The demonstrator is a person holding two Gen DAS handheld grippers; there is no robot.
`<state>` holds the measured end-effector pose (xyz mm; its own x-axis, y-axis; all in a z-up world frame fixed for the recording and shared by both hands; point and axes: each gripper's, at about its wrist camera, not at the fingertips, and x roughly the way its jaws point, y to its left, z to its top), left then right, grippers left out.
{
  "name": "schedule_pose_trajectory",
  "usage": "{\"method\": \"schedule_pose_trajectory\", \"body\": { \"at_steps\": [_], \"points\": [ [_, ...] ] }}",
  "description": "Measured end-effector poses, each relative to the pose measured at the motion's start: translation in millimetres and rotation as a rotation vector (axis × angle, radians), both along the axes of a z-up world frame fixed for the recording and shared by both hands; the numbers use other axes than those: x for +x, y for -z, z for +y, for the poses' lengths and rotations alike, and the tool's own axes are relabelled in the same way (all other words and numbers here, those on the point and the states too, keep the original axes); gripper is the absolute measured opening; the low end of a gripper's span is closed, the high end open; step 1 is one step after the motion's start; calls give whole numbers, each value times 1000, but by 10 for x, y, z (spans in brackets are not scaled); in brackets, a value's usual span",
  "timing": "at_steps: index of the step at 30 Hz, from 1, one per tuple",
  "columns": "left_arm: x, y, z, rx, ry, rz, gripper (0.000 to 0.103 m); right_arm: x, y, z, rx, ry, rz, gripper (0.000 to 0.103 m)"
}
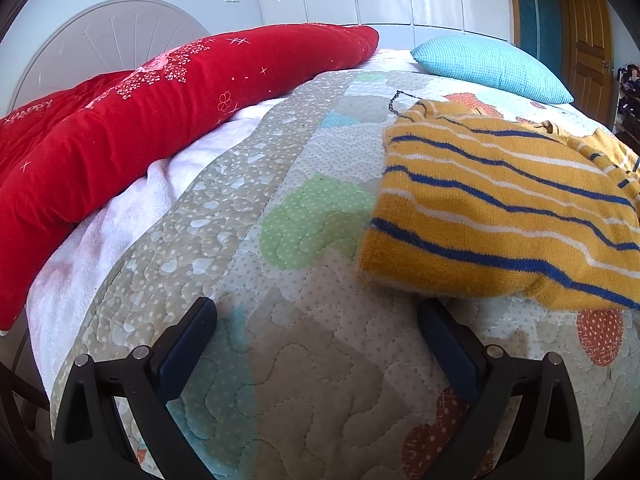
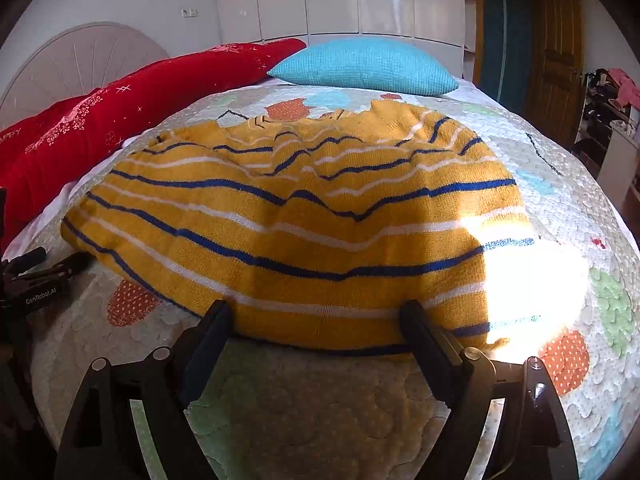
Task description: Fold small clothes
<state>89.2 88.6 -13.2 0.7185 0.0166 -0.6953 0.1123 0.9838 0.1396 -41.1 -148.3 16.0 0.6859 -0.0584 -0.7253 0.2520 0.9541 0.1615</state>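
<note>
Where the left wrist camera looks down along its own fingers, the left gripper [image 1: 316, 312] stands wide with nothing between its fingers above the pastel patchwork quilted bed cover [image 1: 288, 360], its right finger just beside the near corner of the mustard-yellow knitted sweater with blue and white stripes [image 1: 492, 216], which lies folded on the bed near a long red velvet cushion [image 1: 160, 108] and a turquoise knitted pillow [image 1: 492, 68]. In the right wrist view, the right gripper [image 2: 316, 316] is also spread wide, its fingers at the sweater's near hem without pinching it, the garment [image 2: 304, 216] lying rumpled across the middle of the cover [image 2: 304, 408] with a patch of sunlight on its right end.
</note>
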Motion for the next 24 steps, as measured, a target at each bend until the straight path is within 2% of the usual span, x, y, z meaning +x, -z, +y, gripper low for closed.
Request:
{"method": "schedule_pose_trajectory", "body": {
  "at_steps": [20,22,24],
  "points": [
    [-20,-7,-8,17,-7,-13,102,-43,-2,-43,27,-2,-27,91],
    [-7,-8,2,7,-1,-1,102,-52,-1,-54,37,-5,-34,91],
    [49,-27,55,-34,14,53,101,-59,1,-61,49,-7,-41,92]
  ]
}}
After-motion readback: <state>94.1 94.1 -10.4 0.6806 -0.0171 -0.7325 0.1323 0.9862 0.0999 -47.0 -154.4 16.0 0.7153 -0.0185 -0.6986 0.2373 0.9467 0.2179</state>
